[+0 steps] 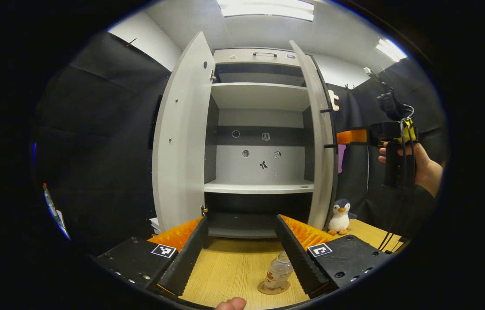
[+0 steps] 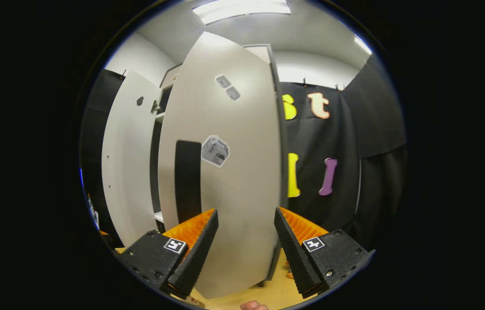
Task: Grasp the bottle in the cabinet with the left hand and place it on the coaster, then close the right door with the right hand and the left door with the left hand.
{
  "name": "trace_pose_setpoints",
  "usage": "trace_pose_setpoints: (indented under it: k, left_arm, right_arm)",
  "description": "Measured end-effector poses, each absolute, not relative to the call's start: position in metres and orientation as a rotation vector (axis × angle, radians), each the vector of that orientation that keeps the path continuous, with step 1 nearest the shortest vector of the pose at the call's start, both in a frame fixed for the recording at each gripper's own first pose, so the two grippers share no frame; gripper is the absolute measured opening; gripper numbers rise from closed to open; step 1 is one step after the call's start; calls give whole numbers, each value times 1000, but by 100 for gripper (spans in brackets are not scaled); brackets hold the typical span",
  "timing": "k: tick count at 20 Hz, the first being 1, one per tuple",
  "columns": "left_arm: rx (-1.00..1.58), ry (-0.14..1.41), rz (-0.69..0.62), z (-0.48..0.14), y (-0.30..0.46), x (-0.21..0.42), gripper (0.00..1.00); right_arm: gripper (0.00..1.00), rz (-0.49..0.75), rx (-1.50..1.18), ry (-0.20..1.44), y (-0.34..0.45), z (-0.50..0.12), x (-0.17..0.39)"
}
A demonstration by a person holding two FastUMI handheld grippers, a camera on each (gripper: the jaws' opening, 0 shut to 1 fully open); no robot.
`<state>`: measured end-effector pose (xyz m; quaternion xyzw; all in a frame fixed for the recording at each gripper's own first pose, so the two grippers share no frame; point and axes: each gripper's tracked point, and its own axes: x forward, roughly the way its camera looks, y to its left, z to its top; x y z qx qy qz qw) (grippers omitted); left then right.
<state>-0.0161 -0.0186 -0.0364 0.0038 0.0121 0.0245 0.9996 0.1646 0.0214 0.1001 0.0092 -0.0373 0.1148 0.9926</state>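
Table bears cabinet, coaster, penguin.

A clear bottle stands upright on a round coaster on the wooden table. Behind it the pale cabinet gapes, left door and right door both open.

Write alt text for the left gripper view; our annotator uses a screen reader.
A clear bottle stands on a round coaster on the wooden table, between the open left gripper fingers. Beyond, the cabinet stands open, shelves bare.
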Motion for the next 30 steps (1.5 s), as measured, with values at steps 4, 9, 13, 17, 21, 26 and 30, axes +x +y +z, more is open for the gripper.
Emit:
trace_pose_setpoints:
  k: [4,9,13,17,21,26,30]
  left_arm:
    - [15,5,84,-26,-5,-15,95]
    - [16,-4,81,-7,1,-19,95]
    - [1,-55,99,30,23,-22,95]
    - [-14,-102,183,58,58,-22,96]
    - [12,-112,291,77,101,-29,96]
    - [7,-117,456,98,193,-20,96]
    - [-19,-82,513,94,244,19,95]
  right_arm:
    - [83,238,25,-94,21,92,147]
    - [83,197,24,-87,10,68,99]
    - [83,151,8,-123,6,36,57]
    - [83,108,2,-104,4,-2,31]
    - [83,140,65,-40,5,-23,18]
    - [83,79,85,-43,-29,-17,13]
    - [83,21,90,-72,-56,0,9]
